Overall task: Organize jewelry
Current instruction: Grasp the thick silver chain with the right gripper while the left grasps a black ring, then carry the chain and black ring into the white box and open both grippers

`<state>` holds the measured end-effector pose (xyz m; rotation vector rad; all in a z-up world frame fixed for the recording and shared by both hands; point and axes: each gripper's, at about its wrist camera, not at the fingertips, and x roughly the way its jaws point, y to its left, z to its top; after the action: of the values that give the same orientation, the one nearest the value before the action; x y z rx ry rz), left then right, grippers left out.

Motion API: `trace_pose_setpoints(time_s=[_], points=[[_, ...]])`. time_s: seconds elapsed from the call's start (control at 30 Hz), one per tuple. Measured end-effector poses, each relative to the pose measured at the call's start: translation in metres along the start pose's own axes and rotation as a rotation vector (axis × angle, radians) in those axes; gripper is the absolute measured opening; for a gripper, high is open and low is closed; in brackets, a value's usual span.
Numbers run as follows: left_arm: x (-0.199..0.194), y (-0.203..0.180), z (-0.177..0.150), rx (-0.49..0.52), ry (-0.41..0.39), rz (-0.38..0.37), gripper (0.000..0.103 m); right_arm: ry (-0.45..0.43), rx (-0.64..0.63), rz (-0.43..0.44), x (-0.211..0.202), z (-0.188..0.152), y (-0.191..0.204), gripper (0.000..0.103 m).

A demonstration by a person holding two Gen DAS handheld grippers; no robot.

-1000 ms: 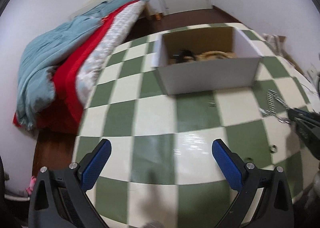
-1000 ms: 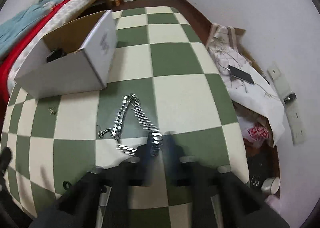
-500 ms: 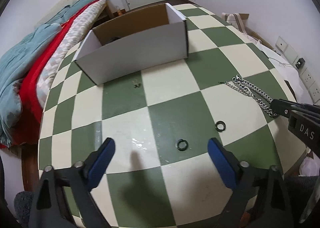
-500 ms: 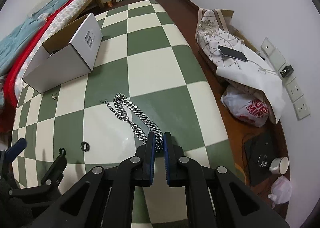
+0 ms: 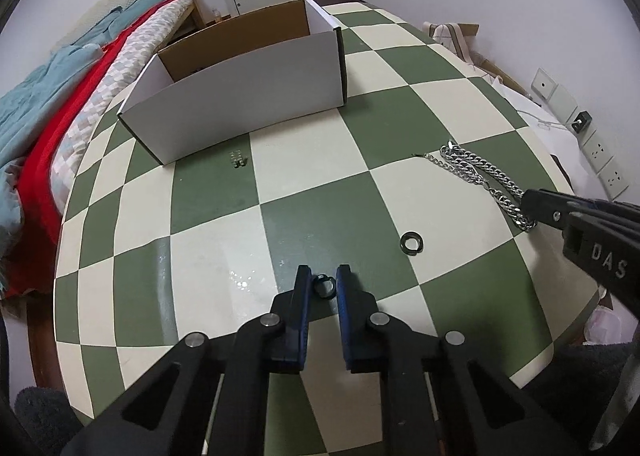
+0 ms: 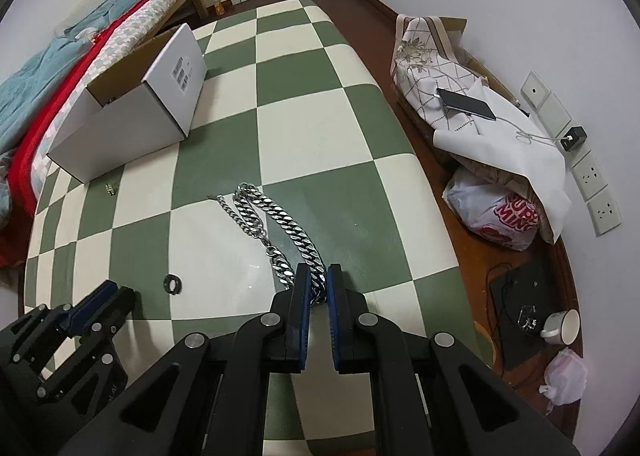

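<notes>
On the checkered table (image 5: 400, 104), the left gripper's (image 5: 323, 283) fingers (image 5: 303, 288) have just closed on a black ring (image 5: 324, 285).

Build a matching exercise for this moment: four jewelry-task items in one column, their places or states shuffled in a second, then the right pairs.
Items
1. silver chain
2. black ring
3. second black ring
4. white box

States
A. lies free on a green square
B. stands open at the table's far side
C. its near end sits between the right gripper's jaws
D. sits between the left gripper's jaws, which have just been closing

Pairs: 1-C, 2-D, 3-A, 4-B
</notes>
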<state>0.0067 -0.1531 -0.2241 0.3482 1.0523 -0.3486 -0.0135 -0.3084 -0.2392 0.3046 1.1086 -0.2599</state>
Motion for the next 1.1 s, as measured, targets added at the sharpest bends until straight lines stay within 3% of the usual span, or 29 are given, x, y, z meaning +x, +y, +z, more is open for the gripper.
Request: trace_pose_setpoints(time_s=[0.2,0.6,0.9,1.1], points=[[-0.017,0.013,0.007,-0.023,-0.028,-0.007,0.01,-0.046,-0.005,0.058,-0.026,0.01,0.008,0.008],[-0.072,0.07,0.056,-0.126,-0.11,-0.081,0.01,-0.163,-0.047,0.188,-0.098,0.061,0.043,0.008],[-0.091,0.125,0.118,-0.167,-0.146,-0.092,0.01,-0.256,-0.112,0.247,-0.14,0.127,0.089,0.008],[-0.07,0.154,0.164,-0.179,-0.113,-0.099,0.01,-0.232,-0.135,0.271,-0.125,0.178,0.124,0.008]])
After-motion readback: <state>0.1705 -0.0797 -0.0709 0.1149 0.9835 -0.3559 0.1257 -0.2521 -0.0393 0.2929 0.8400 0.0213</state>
